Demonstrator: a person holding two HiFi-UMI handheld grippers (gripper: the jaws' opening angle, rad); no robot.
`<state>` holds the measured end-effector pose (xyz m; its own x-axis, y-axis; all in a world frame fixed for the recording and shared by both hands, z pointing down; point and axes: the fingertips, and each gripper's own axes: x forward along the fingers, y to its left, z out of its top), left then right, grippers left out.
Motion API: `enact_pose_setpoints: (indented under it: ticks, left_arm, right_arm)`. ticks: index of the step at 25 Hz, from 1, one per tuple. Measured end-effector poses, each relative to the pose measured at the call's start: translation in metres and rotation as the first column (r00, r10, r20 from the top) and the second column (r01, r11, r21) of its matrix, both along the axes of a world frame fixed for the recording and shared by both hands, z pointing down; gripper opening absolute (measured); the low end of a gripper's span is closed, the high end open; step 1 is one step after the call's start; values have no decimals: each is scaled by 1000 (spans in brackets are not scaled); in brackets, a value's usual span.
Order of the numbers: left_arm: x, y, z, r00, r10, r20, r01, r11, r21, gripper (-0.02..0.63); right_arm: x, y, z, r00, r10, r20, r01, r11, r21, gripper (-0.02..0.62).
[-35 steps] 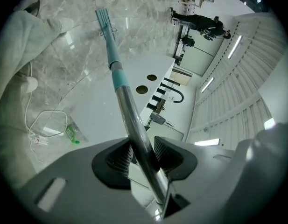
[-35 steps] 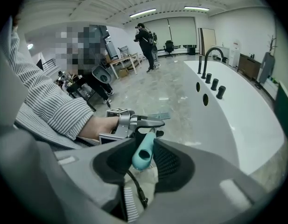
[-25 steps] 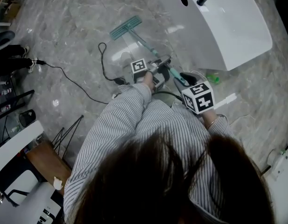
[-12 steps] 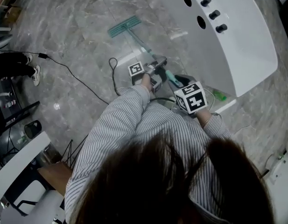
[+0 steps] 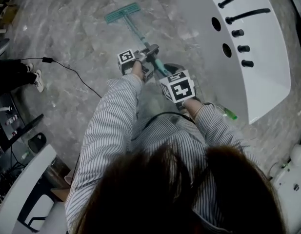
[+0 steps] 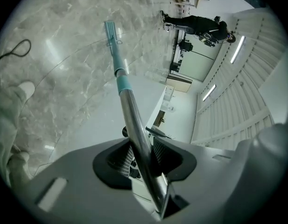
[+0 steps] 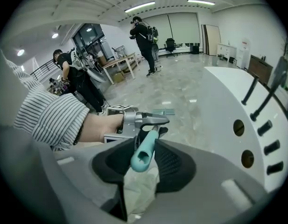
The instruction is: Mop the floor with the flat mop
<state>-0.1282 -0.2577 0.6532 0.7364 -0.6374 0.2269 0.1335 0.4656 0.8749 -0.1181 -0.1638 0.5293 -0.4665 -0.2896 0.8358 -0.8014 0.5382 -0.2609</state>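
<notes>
The flat mop has a teal head (image 5: 122, 12) lying on the grey marble floor ahead of me and a metal pole (image 5: 140, 37) with a teal grip end. My left gripper (image 5: 151, 51) is shut on the pole lower down; in the left gripper view the pole (image 6: 129, 111) runs out between the jaws of that gripper (image 6: 140, 155) to the mop head (image 6: 111, 31). My right gripper (image 5: 166, 75) is shut on the teal grip end (image 7: 144, 150), with a pale cloth below it. The left gripper (image 7: 136, 121) shows just ahead in the right gripper view.
A big white curved counter (image 5: 248, 82) with black holes and knobs stands at the right, close to the mop's path. A black cable (image 5: 67, 69) crosses the floor at left. A green thing (image 5: 229, 113) lies under the counter's edge. People (image 7: 146, 31) stand farther back.
Both grippers and the mop have shifted up and to the left in the head view, the mop head sliding farther out over the floor. Both holds are unchanged.
</notes>
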Motion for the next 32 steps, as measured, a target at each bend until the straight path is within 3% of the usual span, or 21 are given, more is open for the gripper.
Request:
enact_pose_setpoints:
  ticks: [6,13,22,26,32]
  left_arm:
    - [-56,-105,2,993,-115,-39,115,993,-13,132]
    - [-81,-159,6,991,-132,1,132,991,6,132]
    - [-73,-140,14,989,-143,-31,143,990,-4,124]
    - [-55,-110,23,997,-75,7,75,997,12,126]
    - [-15,-48,26,995,-98,15,98,995,16,124]
  right_arm:
    - [-53,-103,8,1000,14,-12,-14,1000,4,129]
    - [-73,-156,9,999,32,-32,-32,999,1,126]
    - [-67,-135,21,999,24,-35,-24,1000,1,124]
    - [-49,-106,26,999,9,-42,-9,1000,-1,124]
    - [-6,-42,36,999,17,-44,-18,1000,-24,123]
